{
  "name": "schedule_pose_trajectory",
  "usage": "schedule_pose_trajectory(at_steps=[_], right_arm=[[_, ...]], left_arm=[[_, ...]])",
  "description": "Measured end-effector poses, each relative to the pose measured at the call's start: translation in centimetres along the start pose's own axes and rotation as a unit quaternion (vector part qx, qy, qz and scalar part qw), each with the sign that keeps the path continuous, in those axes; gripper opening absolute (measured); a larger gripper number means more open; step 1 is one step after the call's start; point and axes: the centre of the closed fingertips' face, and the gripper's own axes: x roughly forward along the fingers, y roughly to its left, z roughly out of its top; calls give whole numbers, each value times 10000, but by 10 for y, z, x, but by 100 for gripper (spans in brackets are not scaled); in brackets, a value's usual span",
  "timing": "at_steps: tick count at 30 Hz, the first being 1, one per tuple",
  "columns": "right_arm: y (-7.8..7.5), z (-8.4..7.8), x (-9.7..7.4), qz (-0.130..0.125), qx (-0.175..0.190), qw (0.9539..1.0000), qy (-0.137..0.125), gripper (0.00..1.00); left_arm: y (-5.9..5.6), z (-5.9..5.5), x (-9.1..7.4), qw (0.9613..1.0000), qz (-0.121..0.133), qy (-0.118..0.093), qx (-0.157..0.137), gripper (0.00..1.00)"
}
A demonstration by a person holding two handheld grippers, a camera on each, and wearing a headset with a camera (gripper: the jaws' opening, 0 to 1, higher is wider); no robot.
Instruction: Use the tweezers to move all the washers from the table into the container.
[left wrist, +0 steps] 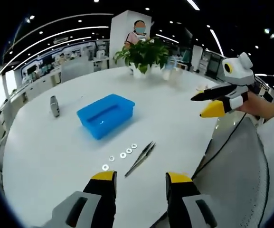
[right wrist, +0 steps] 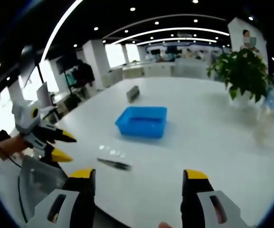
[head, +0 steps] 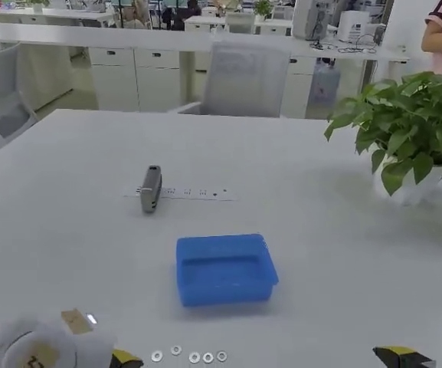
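While both of my grippers hang over the near edge of the table [head: 320, 230], neither has hold of anything. My left gripper [left wrist: 141, 176] has its yellow-tipped jaws spread well apart with bare tabletop between them. My right gripper [right wrist: 139, 175] is spread wider still and is just as empty.

Each gripper view catches the other gripper held in a hand off to the side, above the table's edge, its jaws parted. The head view gives me a yellow tip at each bottom corner.

Nearest to me lie the tweezers [left wrist: 140, 158], flat on the table and closed to a point. Both gripper views show them clearly, just beside the washers [left wrist: 120, 156] but not touching them. The washers form a loose row of five. The head view looks straight down on that row at its lower edge, and the left gripper view shows it slanting away toward the container [left wrist: 106, 115].

Blue, rectangular and open-topped, the container sits a little beyond the washers, and from the head view I can see nothing inside it.

Farther back a small grey block [head: 151, 188] lies on the table. The head view adds a faint strip of marks running from it to the right.

A leafy plant [head: 408, 126] in a white pot stands at the far right, with a person behind it in the left gripper view.
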Motion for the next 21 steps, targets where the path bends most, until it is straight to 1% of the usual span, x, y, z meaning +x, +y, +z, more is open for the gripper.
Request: schedule_pose_trajectory(at_steps=[1,2,4,5,6,7,8,10,11,13,14,15,17,21], right_arm=[[1,0,1,12,-3,10000,7,73],[1,-1,1,21,-17,10000,11,72],[3,-1,2,45,-20,10000,25,72],[4,-2,2,61,-18,10000,32,72],[5,-2,2,85,-20,10000,37,72],[6,-2,2,103,-38,9999,48,72],[7,-1,3,103,-63,9999,54,72],[8,-2,3,105,-115,9998,78,72],[8,-2,3,105,-136,9998,94,72],[8,-2,3,93,-157,9998,105,71],[8,-2,3,92,-158,9998,104,72],[8,-2,2,85,-155,9998,100,72],[8,-2,1,81,-137,9998,80,72],[9,-3,0,87,-117,9999,83,72]], left_arm=[[2,-2,5,9999,-46,105,97,35],[2,-2,9,9997,-91,159,161,32],[7,-1,18,9995,-98,156,246,29],[9,-2,22,9994,-133,191,240,29],[12,-4,27,9990,-178,300,270,29],[13,-4,29,9989,-182,313,305,27],[16,-5,34,9979,-193,376,490,23],[19,-7,42,9958,-236,510,726,17],[17,-10,45,9945,-315,602,793,16],[19,-16,53,9926,-379,754,872,16],[19,-19,55,9911,-421,847,934,16],[22,-23,58,9891,-405,937,1059,15],[24,-26,63,9867,-431,1023,1188,13],[28,-34,72,9834,-480,1199,1278,10]])
